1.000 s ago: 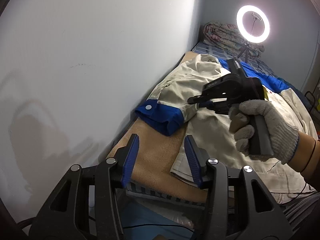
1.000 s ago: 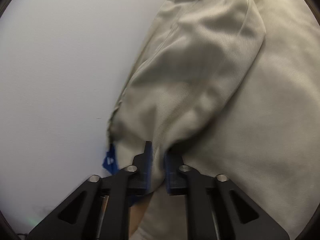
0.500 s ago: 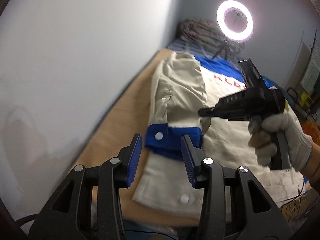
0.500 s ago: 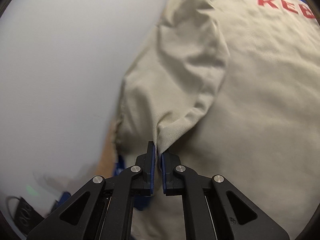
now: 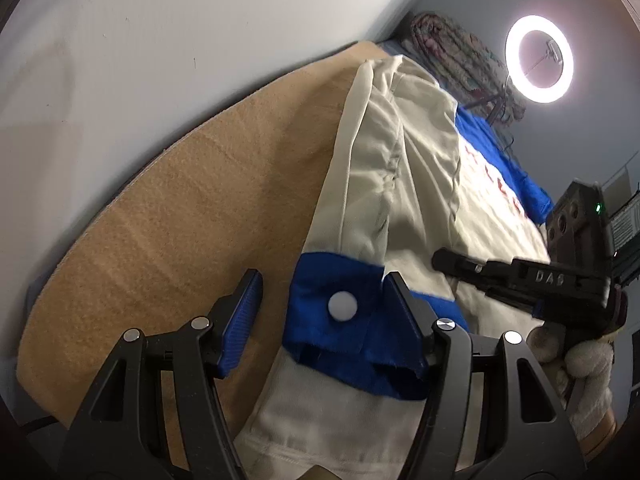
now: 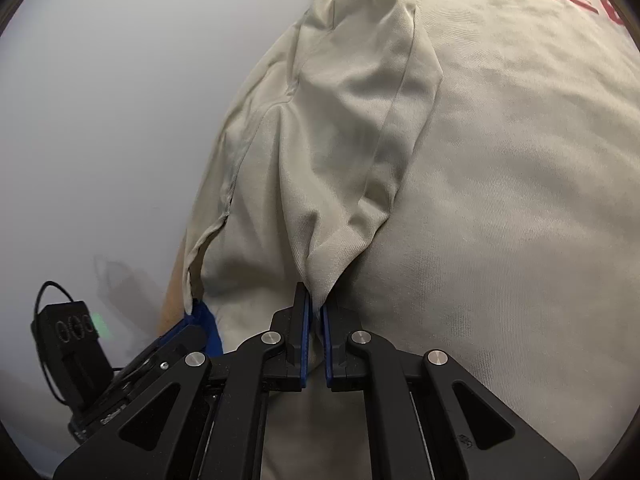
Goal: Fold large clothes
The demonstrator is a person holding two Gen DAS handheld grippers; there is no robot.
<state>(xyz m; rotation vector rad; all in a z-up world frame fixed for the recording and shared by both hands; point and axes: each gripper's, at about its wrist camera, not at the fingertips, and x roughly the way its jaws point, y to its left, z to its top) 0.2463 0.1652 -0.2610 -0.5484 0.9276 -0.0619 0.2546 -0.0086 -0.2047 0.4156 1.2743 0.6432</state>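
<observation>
Jacket (image 5: 404, 184) — a large beige one with blue trim and red lettering — lies spread on a tan blanket (image 5: 168, 216) over the bed, close along the white wall (image 5: 160, 40). Its near sleeve is folded lengthwise over the body, ending in a blue cuff (image 5: 340, 320) with a white snap (image 5: 342, 302).

Right gripper (image 6: 315, 300) is closed tight on a pinch of the beige sleeve cloth, which rises in a tented ridge from the jaws. Left gripper (image 5: 320, 296) has just been opening its jaws and now stands spread around the blue cuff, one finger on the blanket side and one at the cuff's inner edge; the pads do not press on it.

Likely next is a grab of the cuff to carry the sleeve across. Risks from here:

- The outer finger sits over the blanket — closing low could catch blanket along with the cuff and drag it.
- The cuff is doubled and thick; a shallow bite on one layer could slip, letting the sleeve unfold.
- The right gripper's hold is a small pinch, so a hard pull could tug it free or bunch the body panel underneath.
</observation>
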